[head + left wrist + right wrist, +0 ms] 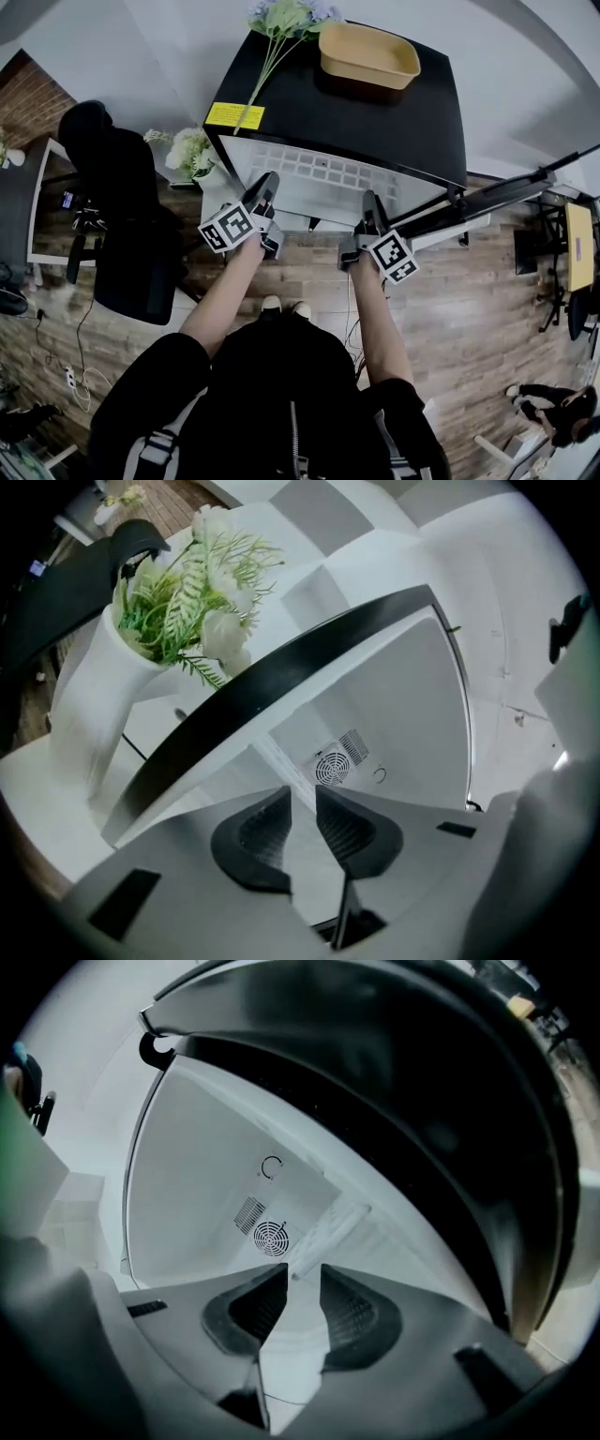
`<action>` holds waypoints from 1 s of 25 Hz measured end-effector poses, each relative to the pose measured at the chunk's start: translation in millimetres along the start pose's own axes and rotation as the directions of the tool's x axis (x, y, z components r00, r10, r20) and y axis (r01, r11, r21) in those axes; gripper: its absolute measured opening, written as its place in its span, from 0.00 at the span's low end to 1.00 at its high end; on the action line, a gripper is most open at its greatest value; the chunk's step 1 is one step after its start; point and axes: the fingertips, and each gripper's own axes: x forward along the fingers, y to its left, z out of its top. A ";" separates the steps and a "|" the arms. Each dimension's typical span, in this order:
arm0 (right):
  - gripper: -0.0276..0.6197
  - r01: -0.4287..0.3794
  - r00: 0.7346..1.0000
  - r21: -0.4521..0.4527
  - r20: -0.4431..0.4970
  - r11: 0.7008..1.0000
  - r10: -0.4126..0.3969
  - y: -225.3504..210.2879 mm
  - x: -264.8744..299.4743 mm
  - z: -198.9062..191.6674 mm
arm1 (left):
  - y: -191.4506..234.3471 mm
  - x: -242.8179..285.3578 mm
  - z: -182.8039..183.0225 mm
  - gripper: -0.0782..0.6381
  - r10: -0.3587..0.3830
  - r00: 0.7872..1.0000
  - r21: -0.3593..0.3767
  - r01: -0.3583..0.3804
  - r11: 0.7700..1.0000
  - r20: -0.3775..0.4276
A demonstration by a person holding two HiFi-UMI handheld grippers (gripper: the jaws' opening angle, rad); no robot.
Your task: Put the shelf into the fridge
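Observation:
A small black fridge (356, 112) stands open in front of me, its door (497, 202) swung out to the right. The white slotted shelf (319, 178) lies level in its opening. My left gripper (270, 225) (302, 794) is at the shelf's front left edge, jaws a narrow gap apart with the thin shelf edge between them; whether the pads press on it is unclear. My right gripper (361, 230) (303, 1269) is at the front right edge. Its jaws are open, and the shelf edge lies between them without being pinched. Both gripper views look into the white interior at a round fan grille (331, 766) (270, 1238).
A yellow basin (368, 56) and a sprig of flowers (281, 19) rest on the fridge top. A white vase of flowers (192, 150) (187, 602) stands just left of the fridge, with a black chair (122, 206) beyond it. The floor is wood planks.

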 end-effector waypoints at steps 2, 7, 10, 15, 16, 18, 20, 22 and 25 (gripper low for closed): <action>0.20 -0.008 1.000 -0.029 -0.015 1.000 0.008 2.1 -7.2 -4.3 | -4.3 -7.9 -1.7 0.22 0.000 1.000 0.074 0.001 0.997 -0.013; 0.12 -0.016 0.998 -0.158 -0.064 0.987 0.006 6.8 -28.3 -16.3 | -20.3 -28.2 -5.3 0.18 0.003 0.999 0.284 0.012 0.959 -0.054; 0.07 -0.033 0.996 -0.246 -0.083 0.969 0.012 12.1 -40.7 -22.4 | -31.7 -41.5 -6.2 0.17 0.005 0.997 0.407 0.026 0.913 -0.073; 0.05 -0.055 0.996 -0.415 -0.090 0.908 0.019 27.8 -59.9 -21.7 | -52.5 -61.8 -9.2 0.17 -0.006 0.994 0.570 0.067 0.819 -0.108; 0.05 -0.059 0.996 -0.440 -0.092 0.896 0.020 30.2 -63.4 -21.8 | -55.8 -65.5 -9.7 0.16 -0.007 0.994 0.596 0.074 0.800 -0.113; 0.05 -0.065 0.995 -0.483 -0.096 0.873 0.021 34.2 -69.6 -22.3 | -59.9 -72.0 -10.2 0.16 -0.007 0.993 0.635 0.081 0.768 -0.118; 0.05 -0.070 0.995 -0.515 -0.099 0.854 0.022 37.5 -74.9 -24.0 | -61.3 -77.6 -10.2 0.16 -0.004 0.993 0.660 0.081 0.747 -0.117; 0.05 -0.075 0.995 -0.540 -0.100 0.838 0.024 41.1 -79.6 -26.3 | -61.4 -82.2 -10.5 0.16 -0.002 0.993 0.679 0.080 0.730 -0.116; 0.05 -0.077 0.995 -0.574 -0.098 0.815 0.025 46.6 -86.3 -28.1 | -63.5 -88.6 -12.3 0.16 0.000 0.993 0.704 0.084 0.706 -0.119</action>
